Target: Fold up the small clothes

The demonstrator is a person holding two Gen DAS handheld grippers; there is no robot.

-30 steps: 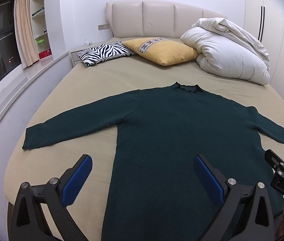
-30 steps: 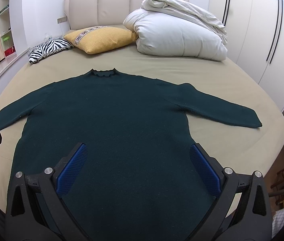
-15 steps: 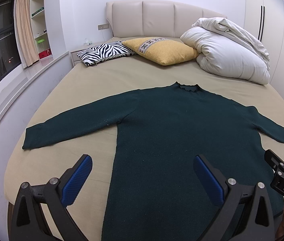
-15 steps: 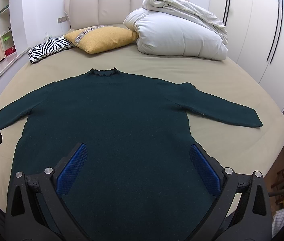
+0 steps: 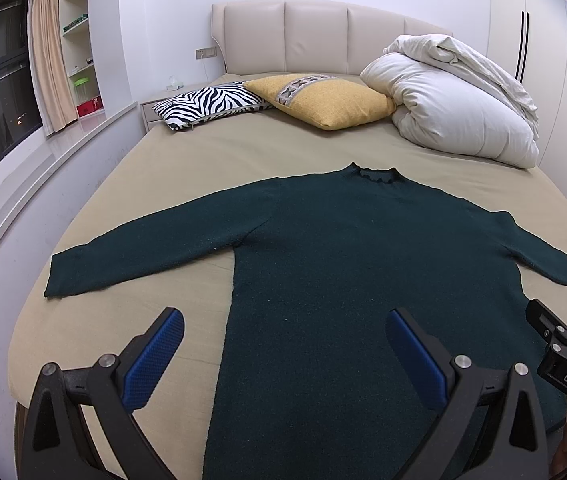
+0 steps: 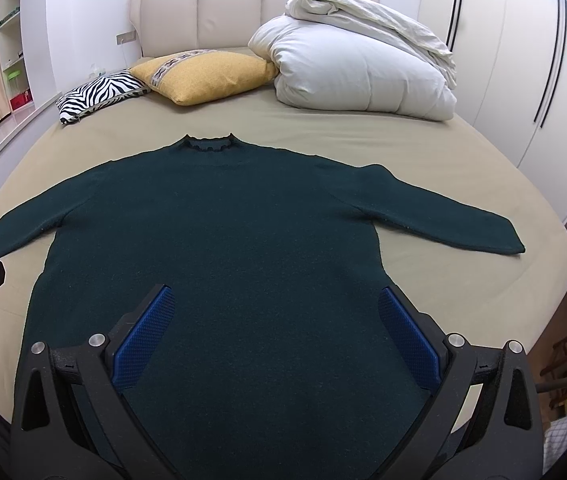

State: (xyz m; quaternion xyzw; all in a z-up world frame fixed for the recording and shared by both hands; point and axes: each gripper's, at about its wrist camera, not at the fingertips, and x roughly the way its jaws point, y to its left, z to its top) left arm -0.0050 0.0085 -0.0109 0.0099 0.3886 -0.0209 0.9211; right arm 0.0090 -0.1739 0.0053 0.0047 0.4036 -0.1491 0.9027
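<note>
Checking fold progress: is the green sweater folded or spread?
Spread flat: the sweater lies on the bed, both sleeves stretched outward, no folds visible.

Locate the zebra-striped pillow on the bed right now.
The zebra-striped pillow lies at the head of the beige bed, far left in both views, its corner touching the mustard-yellow cushion on its right.

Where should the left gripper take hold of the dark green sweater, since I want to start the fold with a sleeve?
Probably at the cuff of the dark green sweater, on the sleeve stretched out to the left. It lies flat on the bed with its end free, so the open left gripper could come in low from the outer side and pinch that edge.
</note>
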